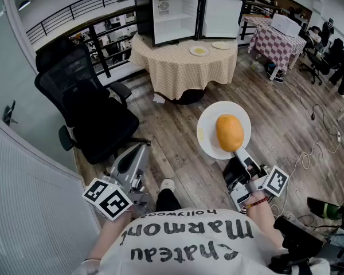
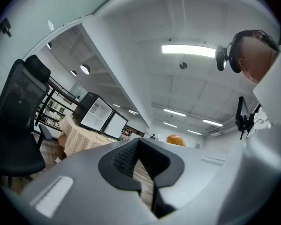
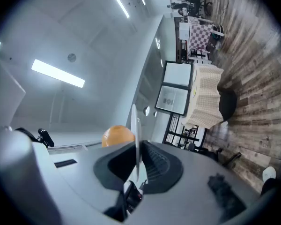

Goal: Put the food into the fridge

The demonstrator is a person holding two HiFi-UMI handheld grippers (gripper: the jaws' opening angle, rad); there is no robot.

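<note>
One white plate (image 1: 209, 137) bearing one orange oval food item (image 1: 229, 132) hangs over the floor. Only the right gripper view shows its rim pinched in the right gripper's (image 3: 136, 172) jaws. The left gripper's (image 2: 143, 172) jaws seem pressed together, empty. The head view shows two more plates (image 1: 199, 51) on the desk (image 1: 183, 70) by one open fridge (image 1: 175, 10).

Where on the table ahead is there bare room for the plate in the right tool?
The tablecloth is bare at its front left, between the open fridge and the cloth's edge. The right is crowded: a small plate and a second small plate lie before the fridge door. The right tool is shut on the carried plate.
</note>
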